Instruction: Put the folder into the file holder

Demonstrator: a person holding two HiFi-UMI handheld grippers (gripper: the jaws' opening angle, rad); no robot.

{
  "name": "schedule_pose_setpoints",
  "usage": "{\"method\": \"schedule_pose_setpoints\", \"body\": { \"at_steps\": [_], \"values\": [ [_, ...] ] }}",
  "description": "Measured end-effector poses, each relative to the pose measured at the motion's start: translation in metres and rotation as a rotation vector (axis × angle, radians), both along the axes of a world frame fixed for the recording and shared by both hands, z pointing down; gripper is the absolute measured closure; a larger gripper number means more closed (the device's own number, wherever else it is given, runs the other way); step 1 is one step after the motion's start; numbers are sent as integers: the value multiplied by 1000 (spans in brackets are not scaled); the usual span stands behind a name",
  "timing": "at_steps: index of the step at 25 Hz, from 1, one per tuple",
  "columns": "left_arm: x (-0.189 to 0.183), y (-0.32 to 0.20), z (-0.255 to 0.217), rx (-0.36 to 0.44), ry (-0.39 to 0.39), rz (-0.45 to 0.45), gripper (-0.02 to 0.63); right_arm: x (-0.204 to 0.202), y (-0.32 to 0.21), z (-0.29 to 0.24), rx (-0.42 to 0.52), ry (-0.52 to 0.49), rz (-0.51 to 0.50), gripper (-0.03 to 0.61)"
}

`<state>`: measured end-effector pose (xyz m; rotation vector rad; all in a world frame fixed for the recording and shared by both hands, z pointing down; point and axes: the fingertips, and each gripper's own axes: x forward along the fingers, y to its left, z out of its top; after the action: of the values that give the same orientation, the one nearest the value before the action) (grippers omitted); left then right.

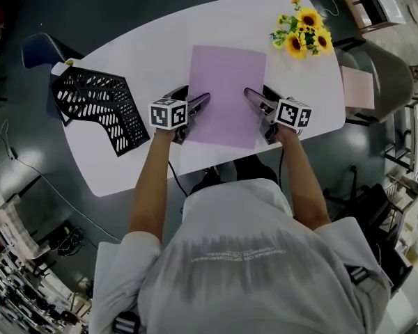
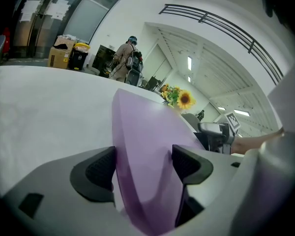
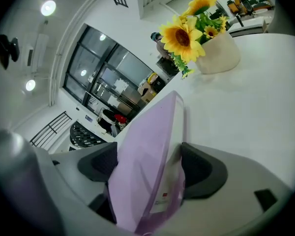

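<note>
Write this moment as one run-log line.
left gripper: open around folder edge | right gripper: same | folder: on table | file holder: apart, at left

Folder between file holder and flowers

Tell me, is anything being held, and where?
Nothing is clamped. The left gripper and right gripper stand open, each straddling a side edge of the purple folder.

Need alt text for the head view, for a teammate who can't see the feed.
A purple folder lies on a white table, with the person's left tongs and right tongs open around its left and right edges. A black mesh file holder sits at the table's left end, and sunflowers stand at the far right.
</note>
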<state>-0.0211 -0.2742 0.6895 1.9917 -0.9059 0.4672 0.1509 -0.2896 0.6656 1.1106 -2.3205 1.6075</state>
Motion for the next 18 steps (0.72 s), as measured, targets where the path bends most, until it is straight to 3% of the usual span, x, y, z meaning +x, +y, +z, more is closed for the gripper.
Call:
{"method": "schedule_pose_setpoints", "body": {
  "at_steps": [7, 12, 18],
  "values": [
    [0, 1, -1, 0, 9, -11, 252, 8, -11, -10, -9, -165, 201, 164],
    [3, 2, -1, 9, -3, 9, 249, 7, -8, 1, -54, -116, 216, 166],
    [3, 4, 0, 5, 4, 25, 249, 7, -6, 6, -128, -190, 197, 166]
  ]
}}
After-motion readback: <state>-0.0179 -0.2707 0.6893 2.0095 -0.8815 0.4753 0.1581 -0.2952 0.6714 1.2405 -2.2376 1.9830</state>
